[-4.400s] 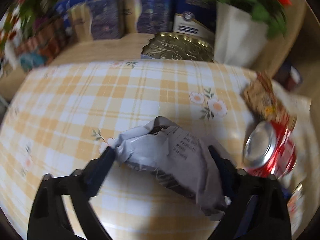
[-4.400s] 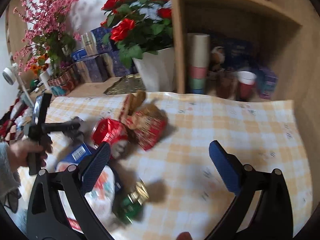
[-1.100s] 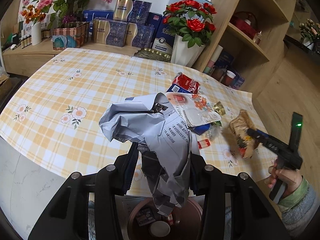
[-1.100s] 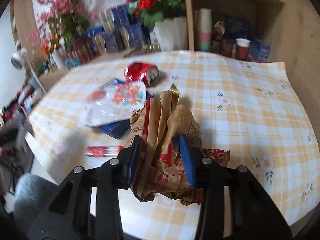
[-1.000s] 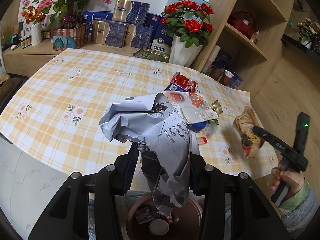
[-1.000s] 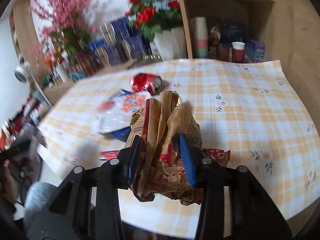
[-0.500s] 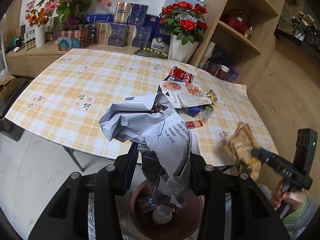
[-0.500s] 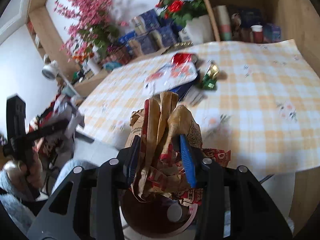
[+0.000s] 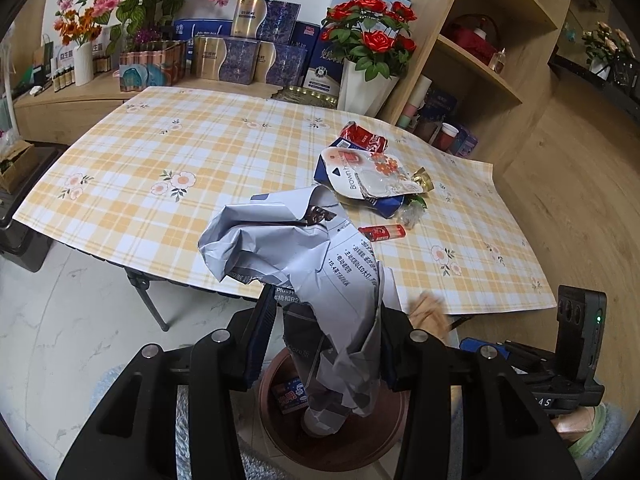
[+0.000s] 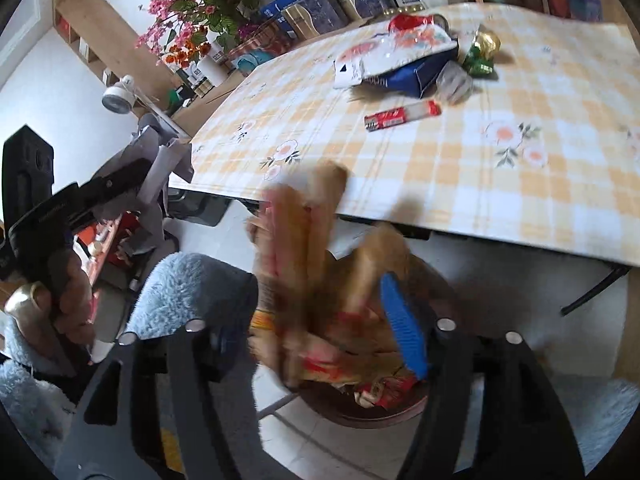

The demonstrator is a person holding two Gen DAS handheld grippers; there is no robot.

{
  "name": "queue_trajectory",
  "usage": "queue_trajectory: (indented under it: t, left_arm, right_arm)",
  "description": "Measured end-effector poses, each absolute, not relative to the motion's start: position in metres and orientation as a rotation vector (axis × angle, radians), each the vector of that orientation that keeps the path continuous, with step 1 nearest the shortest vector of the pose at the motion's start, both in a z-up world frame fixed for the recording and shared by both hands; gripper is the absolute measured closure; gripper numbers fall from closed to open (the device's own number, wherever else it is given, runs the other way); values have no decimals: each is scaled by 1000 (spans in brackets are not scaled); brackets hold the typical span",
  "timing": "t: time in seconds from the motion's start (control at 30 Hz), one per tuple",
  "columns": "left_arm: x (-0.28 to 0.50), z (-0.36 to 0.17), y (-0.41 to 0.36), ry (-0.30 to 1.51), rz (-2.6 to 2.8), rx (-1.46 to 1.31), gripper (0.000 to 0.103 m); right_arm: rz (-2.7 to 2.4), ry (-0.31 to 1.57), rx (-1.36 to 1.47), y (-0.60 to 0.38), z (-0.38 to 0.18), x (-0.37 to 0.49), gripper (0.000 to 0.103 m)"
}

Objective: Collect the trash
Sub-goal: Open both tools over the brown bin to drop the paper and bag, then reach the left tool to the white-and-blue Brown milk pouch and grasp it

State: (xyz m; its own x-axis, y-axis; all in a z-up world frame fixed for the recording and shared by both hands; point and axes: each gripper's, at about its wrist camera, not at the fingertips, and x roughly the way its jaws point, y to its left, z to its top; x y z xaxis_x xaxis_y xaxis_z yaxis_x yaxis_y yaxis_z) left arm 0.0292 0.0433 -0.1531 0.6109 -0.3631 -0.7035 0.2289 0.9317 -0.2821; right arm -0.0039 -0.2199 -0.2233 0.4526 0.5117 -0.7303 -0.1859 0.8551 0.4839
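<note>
From my left wrist camera, my left hand-held gripper [image 9: 322, 344] is clamped on a crumpled grey-white wrapper [image 9: 304, 256] printed with dark text, both fingers pressed into its sides. The wrapper hangs directly above a round brown trash bin [image 9: 340, 446] on the pale marble floor, and a small printed packet [image 9: 289, 394] lies inside the bin. Beyond the wrapper is the tabletop [image 9: 168, 168] under a yellow plaid cloth with flowers. On its right half a crushed red can [image 9: 363, 137] lies just behind a white pouch [image 9: 366, 172] that rests on a dark blue packet [image 9: 382, 202]; a green-and-gold foil wrapper [image 9: 420, 184] sits beside them, and a small red tube [image 9: 381, 232] lies nearer the table's edge. At lower right I see my right hand-held gripper [image 9: 516, 350] from the side, with a blurred brown shape at its tip.

From my right wrist camera, my right hand-held gripper [image 10: 320, 354] has its fingers apart, one blue pad showing bare. A brown-and-red snack bag [image 10: 320, 280], heavily blurred, lies between the fingers over the trash bin [image 10: 372, 414]; I cannot tell whether either pad touches it. Red scraps lie inside the bin. The tabletop [image 10: 460, 168] stretches behind, carrying the red tube [image 10: 402, 115], the white pouch [image 10: 396, 51] and the foil wrapper [image 10: 482, 54]. At far left my left hand-held gripper [image 10: 132, 178] grips the grey wrapper [image 10: 160, 164].
</note>
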Motion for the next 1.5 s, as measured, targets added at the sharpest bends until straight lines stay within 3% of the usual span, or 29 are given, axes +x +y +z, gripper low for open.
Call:
queue_trajectory:
  t: [0.23,0.33,0.73,0.8,0.87,1.07,1.5]
  left_arm:
    - [28,-160,37,872,-368,-159,58]
    - [26,-166,30,889,-393,-151,58]
    - [20,-185,-9,959,-503,-86,52]
    - [19,-185,-15,957,-527,-71,41]
    - [16,-183,-21,938,-525,-52,20]
    - [17,-173,-18,871,-446,-37,12]
    - [39,-174,29,876,-301,-175,11]
  right_arm:
    - [238,854,331,-245,-197,-11,13]
    - [127,777,292,-256,-187,-15,9]
    - [22,705,333,-289,-183,-17,7]
    - [13,686,327,-293,-181,-20,6]
    - [7,687,321,-294,-181,-21,6]
    - [13,694,310,-296,-182,-21,6]
    - [-77,682,345,-312,-169,-10,6]
